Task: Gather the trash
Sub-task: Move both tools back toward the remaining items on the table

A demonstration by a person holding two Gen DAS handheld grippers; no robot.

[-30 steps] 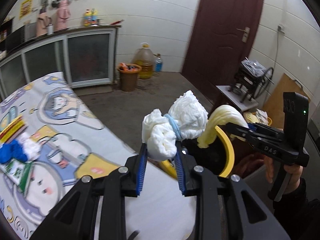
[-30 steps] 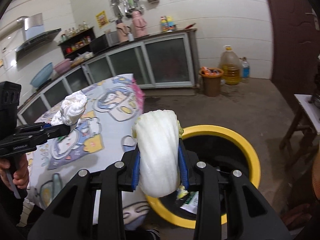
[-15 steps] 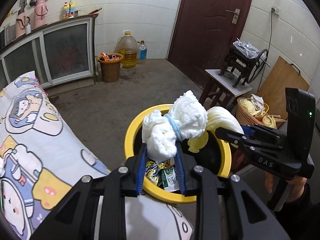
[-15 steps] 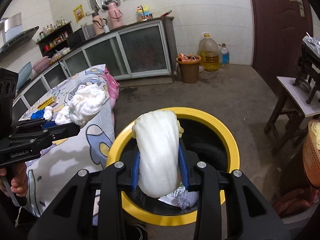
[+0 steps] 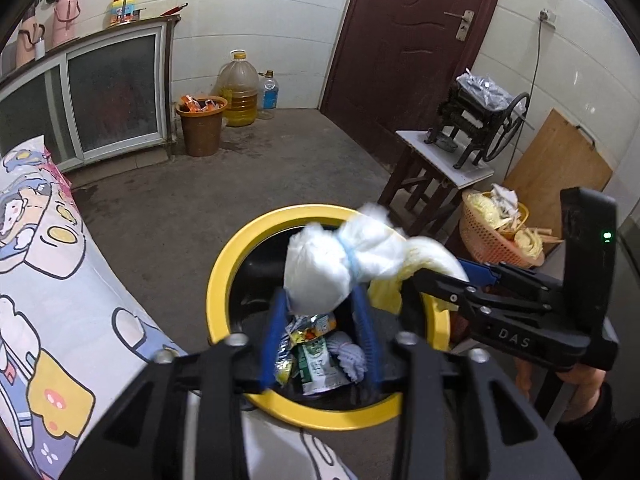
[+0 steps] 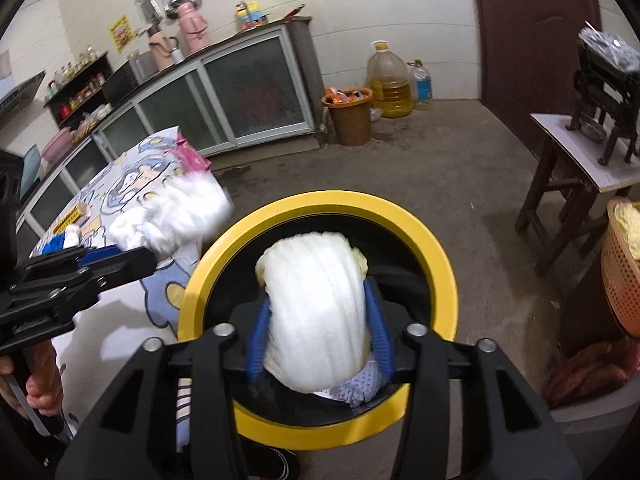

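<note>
Both grippers are now hovering over the yellow-rimmed bin (image 5: 218, 280), jaws opening: left gripper (image 5: 320, 312) is releasing the white wad (image 5: 320, 268); right gripper (image 6: 316, 320) is loosening around the cabbage leaf (image 6: 316, 300).

Left gripper (image 5: 320, 328) now over yellow-rimmed bin (image 5: 224, 276), off the cartoon tablecloth (image 5: 60, 280) now at frame left; jaws opening, white tied bundle (image 5: 332, 260) tipped up-right, loose above the blue pads. Right gripper (image 6: 316, 340) centred over bin mouth; jaws opening, gaps showing beside cabbage piece (image 6: 316, 304).
</note>
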